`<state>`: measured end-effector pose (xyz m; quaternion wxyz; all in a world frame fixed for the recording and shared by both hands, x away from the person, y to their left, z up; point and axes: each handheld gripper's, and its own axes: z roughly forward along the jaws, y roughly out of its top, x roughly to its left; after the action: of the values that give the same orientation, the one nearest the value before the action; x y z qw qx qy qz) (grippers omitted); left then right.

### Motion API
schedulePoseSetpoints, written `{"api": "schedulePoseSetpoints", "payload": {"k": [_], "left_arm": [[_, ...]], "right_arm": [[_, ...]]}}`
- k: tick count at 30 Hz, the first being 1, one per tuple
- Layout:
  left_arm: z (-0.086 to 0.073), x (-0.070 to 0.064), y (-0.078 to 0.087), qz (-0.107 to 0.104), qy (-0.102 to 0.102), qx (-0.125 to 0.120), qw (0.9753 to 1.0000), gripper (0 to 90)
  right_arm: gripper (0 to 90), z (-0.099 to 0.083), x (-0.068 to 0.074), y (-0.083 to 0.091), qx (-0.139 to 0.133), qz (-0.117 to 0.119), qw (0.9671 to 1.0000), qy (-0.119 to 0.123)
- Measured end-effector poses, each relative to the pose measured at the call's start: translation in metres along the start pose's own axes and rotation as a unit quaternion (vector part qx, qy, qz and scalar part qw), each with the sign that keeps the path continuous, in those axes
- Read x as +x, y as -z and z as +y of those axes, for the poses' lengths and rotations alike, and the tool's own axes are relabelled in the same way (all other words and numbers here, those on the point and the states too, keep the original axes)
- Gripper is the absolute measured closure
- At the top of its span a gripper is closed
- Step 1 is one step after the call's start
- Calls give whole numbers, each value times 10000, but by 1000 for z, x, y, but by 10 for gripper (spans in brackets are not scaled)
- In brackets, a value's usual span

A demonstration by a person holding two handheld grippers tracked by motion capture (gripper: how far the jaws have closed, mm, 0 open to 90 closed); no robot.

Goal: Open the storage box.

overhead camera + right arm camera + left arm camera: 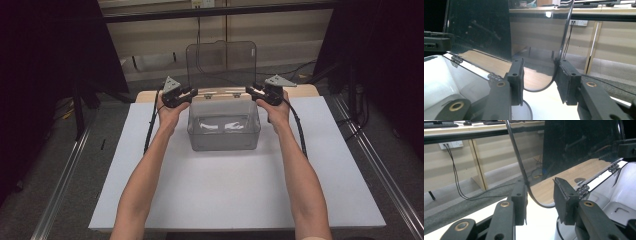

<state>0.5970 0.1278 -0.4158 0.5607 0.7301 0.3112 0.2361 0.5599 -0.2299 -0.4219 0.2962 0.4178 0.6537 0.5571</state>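
Observation:
A clear plastic box [223,135] stands at the back middle of the white table top [225,200]. Its smoky hinged lid [221,62] is raised upright. My left gripper [187,94] is at the lid's lower left corner and my right gripper [252,91] at its lower right corner. In the left gripper view the lid [579,147] has its rounded side edge running between the jaws of my open left gripper [540,200], close to the left jaw. In the right gripper view the lid [479,27] has its edge between the jaws of my open right gripper [541,81], close to the right jaw. Hinges [584,188] sit just inside.
A strip of wooden table [305,90] shows behind the white top. Black curtains [45,60] hang at both sides. Metal floor rails [65,180] run along the table, and cables [150,125] trail from each gripper. The box holds only glare.

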Motion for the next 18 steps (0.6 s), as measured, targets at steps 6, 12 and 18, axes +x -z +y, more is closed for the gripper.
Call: {"api": "schedulePoseSetpoints", "payload": {"k": [6,12,18], "left_arm": [[0,1,-1,-39,139,64,9999,620],[0,1,-3,-31,153,74,9998,603],[0,1,-3,-34,188,113,9998,584]], "right_arm": [[583,-3,-1,-3,-8,-10,10000,-43],[571,-3,-1,-3,31,3,10000,-51],[569,-4,-2,-4,72,21,10000,-46]]}}
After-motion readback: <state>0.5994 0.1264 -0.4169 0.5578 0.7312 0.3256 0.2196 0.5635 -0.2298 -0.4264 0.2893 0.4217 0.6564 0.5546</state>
